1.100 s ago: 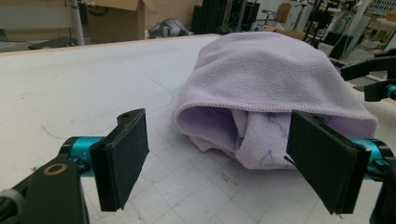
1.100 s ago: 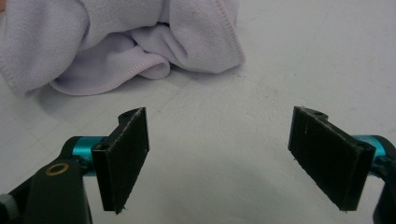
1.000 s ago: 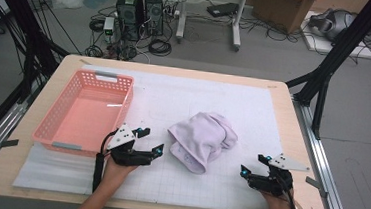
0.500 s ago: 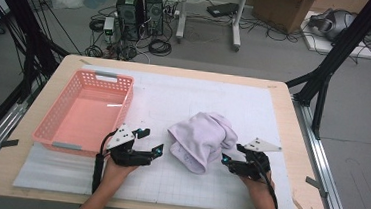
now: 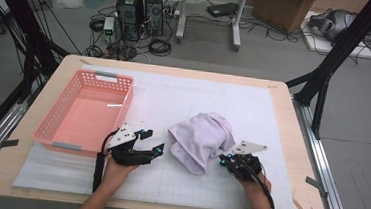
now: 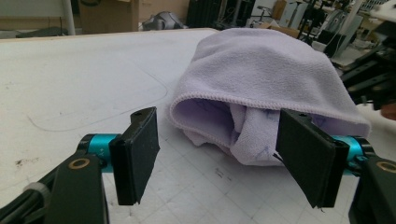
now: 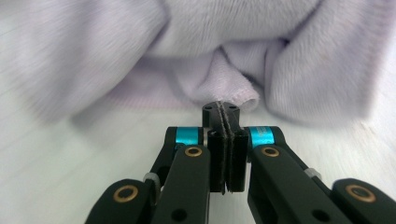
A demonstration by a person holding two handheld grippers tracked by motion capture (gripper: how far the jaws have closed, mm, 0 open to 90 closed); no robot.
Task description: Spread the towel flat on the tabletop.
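High view: a crumpled lilac towel [image 5: 200, 141] lies near the middle of the desk [image 5: 282, 122], on the white mat, with the pink basket [image 5: 85, 111] well apart at its left. The right claw [image 5: 225, 160] is at the towel's right edge. In the right gripper view its jaws are pressed together, and a small fold of the cloth sits just at their tips; whether the fold is really pinched I cannot tell. The left claw [image 6: 217, 161] is wide open and holds nothing, and it faces the towel's open hem from near. I judge that the step is taking hold of the towel. The next move probably calls for the left claw to advance and close on the hem.
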